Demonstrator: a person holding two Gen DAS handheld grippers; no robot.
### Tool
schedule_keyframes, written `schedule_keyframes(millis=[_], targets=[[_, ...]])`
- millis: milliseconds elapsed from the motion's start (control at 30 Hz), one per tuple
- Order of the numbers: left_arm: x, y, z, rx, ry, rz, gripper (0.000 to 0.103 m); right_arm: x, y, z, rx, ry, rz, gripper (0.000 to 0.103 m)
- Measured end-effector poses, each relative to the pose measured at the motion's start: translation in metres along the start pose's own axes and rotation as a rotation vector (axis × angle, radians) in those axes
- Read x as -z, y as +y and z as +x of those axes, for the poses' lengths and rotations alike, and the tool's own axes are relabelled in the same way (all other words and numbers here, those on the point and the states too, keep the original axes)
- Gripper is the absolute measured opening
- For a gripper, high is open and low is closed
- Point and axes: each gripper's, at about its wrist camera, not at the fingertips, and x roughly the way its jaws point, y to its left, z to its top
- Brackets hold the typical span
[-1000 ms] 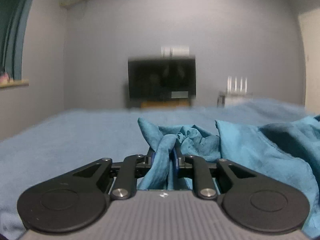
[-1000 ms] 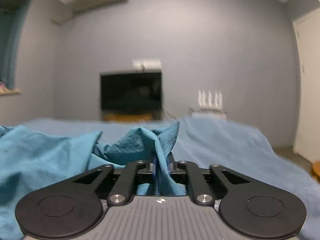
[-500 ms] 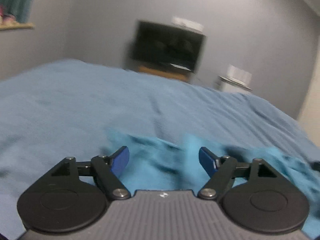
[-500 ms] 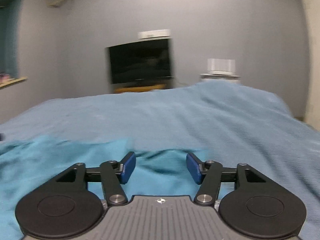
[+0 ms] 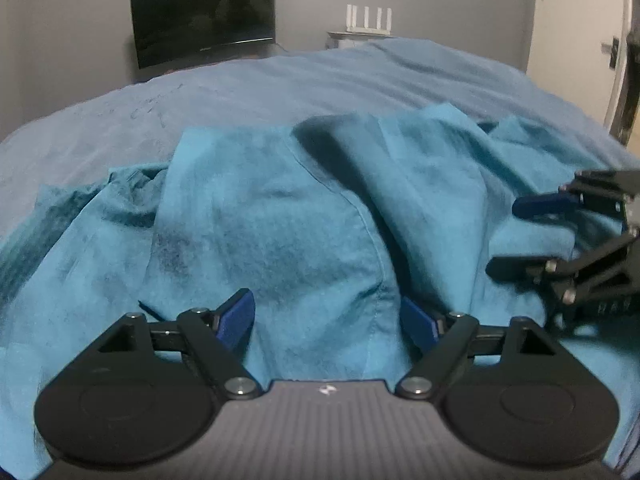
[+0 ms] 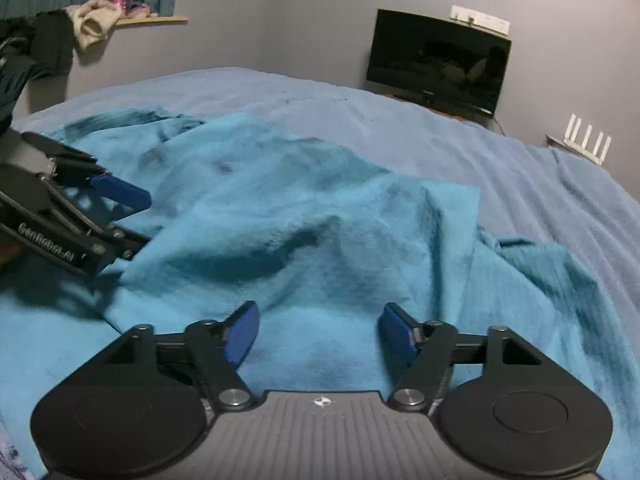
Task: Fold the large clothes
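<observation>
The teal garment (image 5: 280, 216) lies in a loose, rumpled heap on the bed (image 5: 200, 92), one broad panel doubled over the rest with a seam running down its middle and ridges of slack cloth on either side. In the right wrist view the same cloth (image 6: 304, 220) spreads across the near part of the bed, its far corner lying flat on the blue cover.

The step in hand looks like the end of a fold: a layer has been laid over and let go. The left gripper (image 5: 328, 320) has its jaws apart and opening, a hump of cloth rising between the blue pads without being pinched. The right gripper (image 6: 318, 334) is likewise apart and opening, cloth lying under and between its pads but not clamped. Each gripper shows at the edge of the other's view (the left gripper at the left of the right wrist view, the right at the right of the left wrist view), so they sit close together over the heap.

The next move, I judge, calls for finding two clean edges or corners, since the pile is too wrinkled to fold again as it lies; flattening it may come first.

A second ago both grippers were clamped on bunched cloth, held up with the wall and screen (image 6: 438, 60) ahead. Now both have released and tipped downward toward the garment.
</observation>
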Motion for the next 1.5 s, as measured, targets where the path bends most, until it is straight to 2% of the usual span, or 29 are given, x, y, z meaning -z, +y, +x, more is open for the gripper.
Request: schedule_keyframes(millis=[267,633,800,900,967,1000,1067,1100,1133,1200,1300,1333,1433,1500], targets=[[-0.003,-0.003,0.007,-0.044,0.024,-0.021,0.083,0.001,-0.008,-0.003,0.045,-0.002,0.048,0.075],[0.022,0.002,-0.041,-0.062,0.063,-0.132,0.086,0.014,0.001,-0.038,0.141,0.062,0.147,0.077],[0.032,-0.002,-0.072,-0.141,0.018,-0.125,0.086,0.023,0.006,-0.063,0.156,0.075,0.189,0.077],[0.039,0.009,-0.095,-0.185,-0.028,-0.180,0.086,0.029,0.003,-0.079,0.194,0.084,0.218,0.077],[0.047,0.018,-0.105,-0.238,-0.008,-0.198,0.086,0.035,-0.004,-0.084,0.241,0.117,0.269,0.077],[0.051,0.023,-0.107,-0.273,0.027,-0.199,0.086,0.039,-0.008,-0.085,0.278,0.149,0.294,0.078],[0.059,0.035,-0.108,-0.308,0.074,-0.223,0.089,0.049,-0.024,-0.089,0.309,0.186,0.393,0.084],[0.062,0.042,-0.111,-0.321,0.086,-0.263,0.096,0.053,-0.030,-0.093,0.331,0.193,0.439,0.085],[0.063,0.049,-0.114,-0.333,0.093,-0.302,0.098,0.055,-0.035,-0.096,0.365,0.197,0.466,0.085],[0.068,0.061,-0.121,-0.335,0.092,-0.373,0.098,0.063,-0.047,-0.107,0.432,0.198,0.543,0.084],[0.072,0.062,-0.129,-0.344,0.088,-0.395,0.098,0.080,-0.070,-0.125,0.560,0.218,0.699,0.081],[0.072,0.061,-0.130,-0.348,0.085,-0.393,0.098,0.089,-0.081,-0.135,0.571,0.204,0.793,0.081],[0.073,0.059,-0.133,-0.351,0.078,-0.395,0.098,0.114,-0.102,-0.167,0.486,0.084,1.066,0.079],[0.073,0.058,-0.136,-0.348,0.074,-0.404,0.098,0.130,-0.108,-0.184,0.431,0.035,1.215,0.080]])
